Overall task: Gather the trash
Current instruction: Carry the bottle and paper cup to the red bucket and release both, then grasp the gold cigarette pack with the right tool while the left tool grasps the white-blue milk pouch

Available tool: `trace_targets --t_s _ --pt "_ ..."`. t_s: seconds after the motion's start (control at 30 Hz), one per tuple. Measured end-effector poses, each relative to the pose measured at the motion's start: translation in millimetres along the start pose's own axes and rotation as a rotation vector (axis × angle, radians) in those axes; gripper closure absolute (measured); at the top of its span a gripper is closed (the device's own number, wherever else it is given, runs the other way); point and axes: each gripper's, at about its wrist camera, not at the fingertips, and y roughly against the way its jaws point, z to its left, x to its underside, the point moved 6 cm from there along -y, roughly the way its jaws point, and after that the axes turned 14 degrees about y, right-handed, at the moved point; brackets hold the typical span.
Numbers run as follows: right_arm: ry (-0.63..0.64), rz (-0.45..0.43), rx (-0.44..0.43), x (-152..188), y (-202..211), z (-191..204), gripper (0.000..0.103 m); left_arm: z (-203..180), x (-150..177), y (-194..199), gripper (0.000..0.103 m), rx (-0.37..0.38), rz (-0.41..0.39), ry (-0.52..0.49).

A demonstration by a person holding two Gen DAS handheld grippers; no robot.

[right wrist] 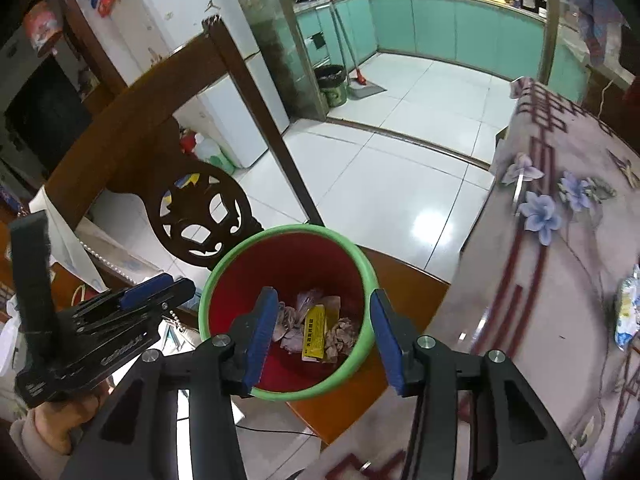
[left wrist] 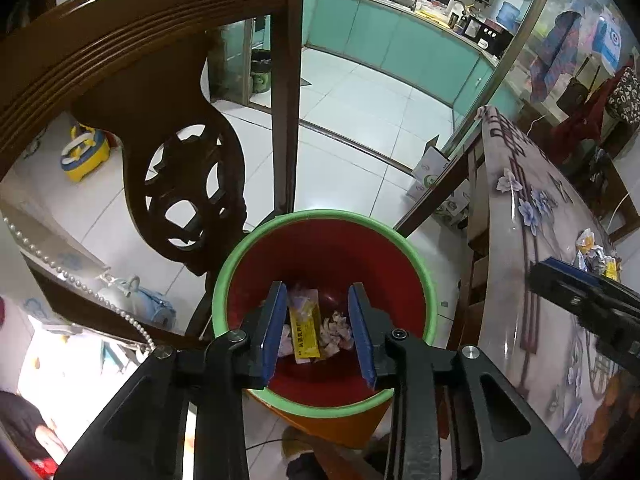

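A red bin with a green rim (left wrist: 222, 280) (right wrist: 370, 280) stands below both grippers, beside the table. At its bottom lie a yellow packet (left wrist: 306, 334) (right wrist: 314, 332) and crumpled paper (left wrist: 336, 326) (right wrist: 340, 334). My left gripper (left wrist: 319, 292) hangs over the bin, open, with nothing between its blue pads; the right wrist view shows it at the left (right wrist: 158, 286). My right gripper (right wrist: 324, 296) is also open and empty above the bin. It enters the left wrist view over the table edge (left wrist: 576, 276). More wrappers (left wrist: 596, 256) (right wrist: 626, 308) lie on the table.
A carved dark wooden chair back (left wrist: 180, 184) (right wrist: 200, 216) rises just left of the bin. The table with a floral cloth (left wrist: 532, 220) (right wrist: 560, 240) fills the right. White tiled floor (right wrist: 380, 184) runs toward the teal kitchen cabinets. A hand (right wrist: 60, 420) holds the left gripper.
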Motion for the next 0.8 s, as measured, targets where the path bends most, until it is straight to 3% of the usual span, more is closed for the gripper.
trace_targets --t_s 0.07,0.23,0.43,0.67,0.8 --pt "-0.004 -0.022 0.014 3 14 -4 0.056 -3 0 1 0.066 0.0 -0.003 -0.006" --pt "0.009 -0.053 0.062 14 46 -16 0.048 -14 0 5 0.041 0.0 -0.023 -0.02" --pt "-0.001 -0.079 0.137 37 95 -47 0.044 -38 4 10 0.023 0.019 -0.032 -0.042" --pt "-0.098 -0.094 0.277 85 167 -123 0.043 -99 26 13 0.021 0.078 -0.012 -0.123" --pt "-0.144 -0.063 0.406 130 213 -187 0.042 -137 45 15 0.021 0.112 -0.001 -0.16"
